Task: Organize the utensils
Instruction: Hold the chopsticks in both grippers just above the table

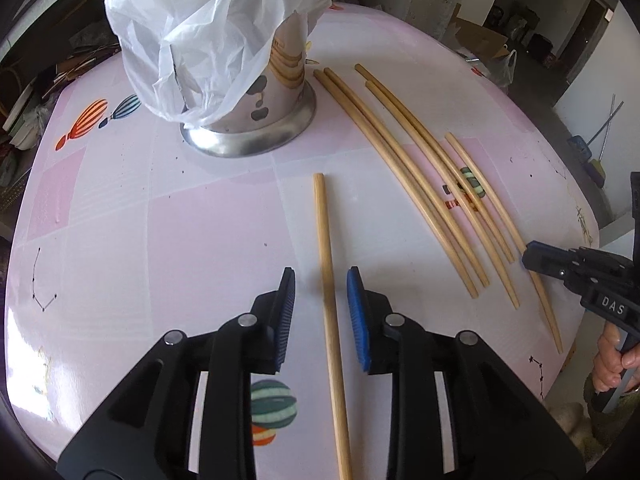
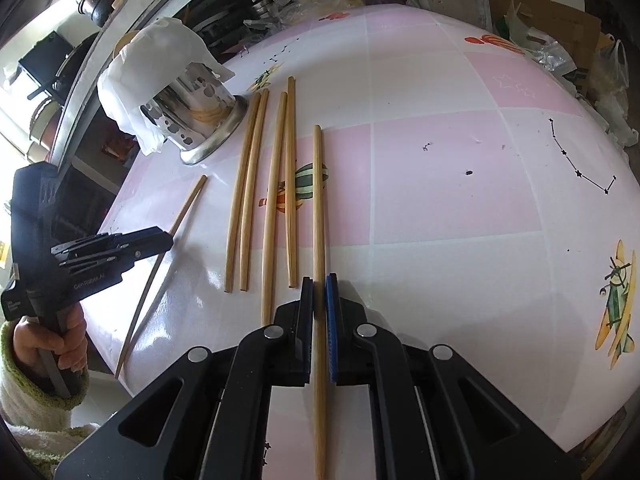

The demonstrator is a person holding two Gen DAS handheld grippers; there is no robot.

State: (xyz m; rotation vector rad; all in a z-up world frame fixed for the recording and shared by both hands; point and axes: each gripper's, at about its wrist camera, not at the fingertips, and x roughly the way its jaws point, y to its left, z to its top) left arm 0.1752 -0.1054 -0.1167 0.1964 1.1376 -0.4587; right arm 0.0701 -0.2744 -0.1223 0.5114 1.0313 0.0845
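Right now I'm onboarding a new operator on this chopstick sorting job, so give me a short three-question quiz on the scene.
1. True or false: the right gripper is shut on a chopstick.
2. How do the left gripper's jaws stand around the lone chopstick? A) pads pressing on it B) open, one on each side C) nowhere near it
3. Fill in: the metal holder is draped with a white plastic ____.

Key: 1 true; 2 B; 3 bag
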